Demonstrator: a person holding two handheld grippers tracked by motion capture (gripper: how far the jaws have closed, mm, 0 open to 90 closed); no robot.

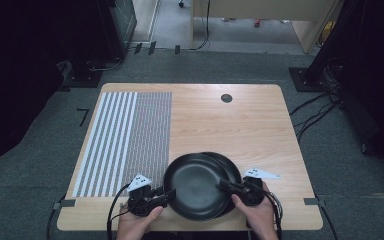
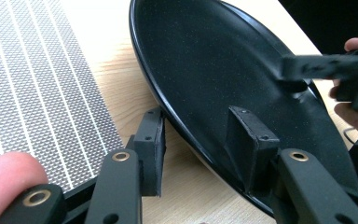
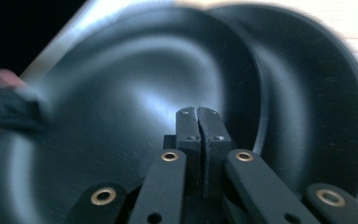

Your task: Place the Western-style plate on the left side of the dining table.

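We hold the top plate [image 1: 196, 186] at the table's near edge: left gripper [image 2: 200, 149] wide astride its rim, right gripper [image 3: 203, 140] pinched together. To lift it well, we should close the left squarely first (the lower plate [image 1: 230, 167] lies just beneath).

Two black plates [image 1: 197, 185] lie beside a grey-and-white striped mat [image 1: 125, 140] on pale wood.

we take this for a lab or recording room rather than a home. a light wooden table with a round cable hole [image 1: 226, 98] stands alone on grey carpet tiles [image 1: 25, 170], ringed by dark curtains [image 1: 15, 75] and black stand bases [image 1: 307, 80]. loose black cables [image 1: 315, 112] run over the floor, tape marks [image 1: 82, 116] sit on the carpet, and a striped and checked grey-white patterned mat [image 1: 127, 142] covers the table's left part. pale wooden furniture [image 1: 260, 15] stands beyond.
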